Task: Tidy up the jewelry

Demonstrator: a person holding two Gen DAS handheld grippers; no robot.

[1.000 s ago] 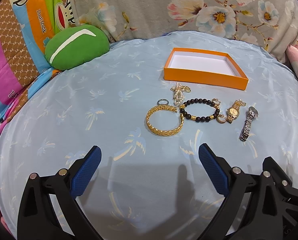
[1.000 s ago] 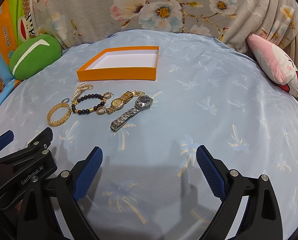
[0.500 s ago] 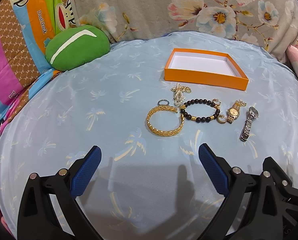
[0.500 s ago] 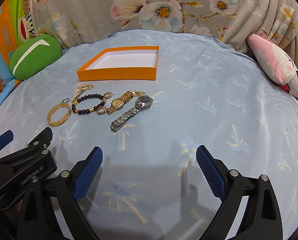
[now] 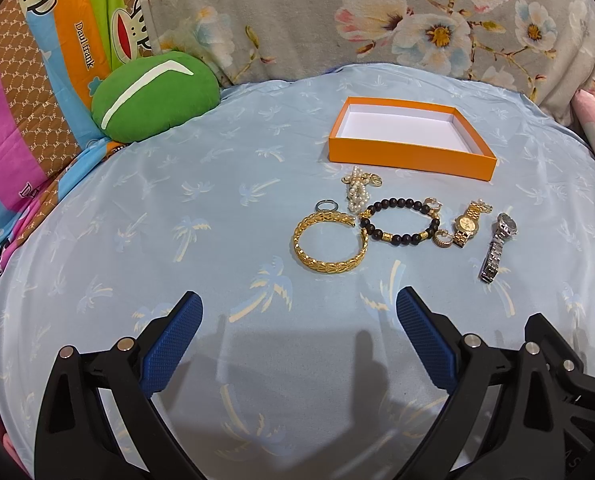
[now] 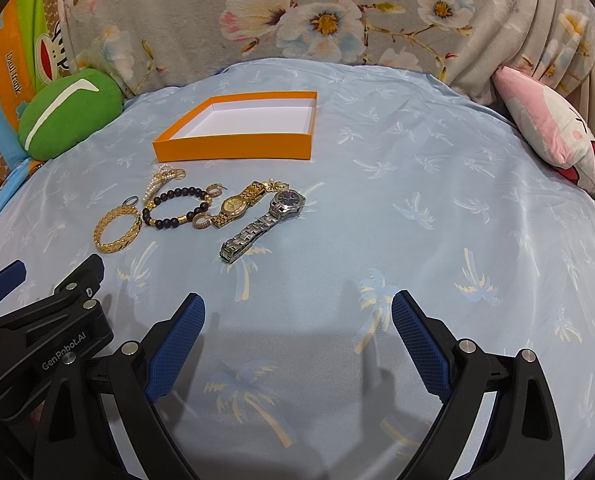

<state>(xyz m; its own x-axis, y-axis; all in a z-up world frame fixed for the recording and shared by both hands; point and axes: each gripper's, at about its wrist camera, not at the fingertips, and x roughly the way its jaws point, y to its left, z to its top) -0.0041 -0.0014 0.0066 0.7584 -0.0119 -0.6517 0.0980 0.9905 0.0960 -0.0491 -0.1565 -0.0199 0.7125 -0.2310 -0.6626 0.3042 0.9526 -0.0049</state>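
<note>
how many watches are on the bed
2. The gold watch lies beside the black bead bracelet; the silver watch lies right of it. None sits in the orange box.

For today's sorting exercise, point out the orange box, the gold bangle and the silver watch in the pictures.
orange box [image 5: 409, 155]: left wrist view, on its near outer wall.
gold bangle [image 5: 328, 267]: left wrist view, on the near arc of its band.
silver watch [image 6: 288, 199]: right wrist view, on its dial.
</note>
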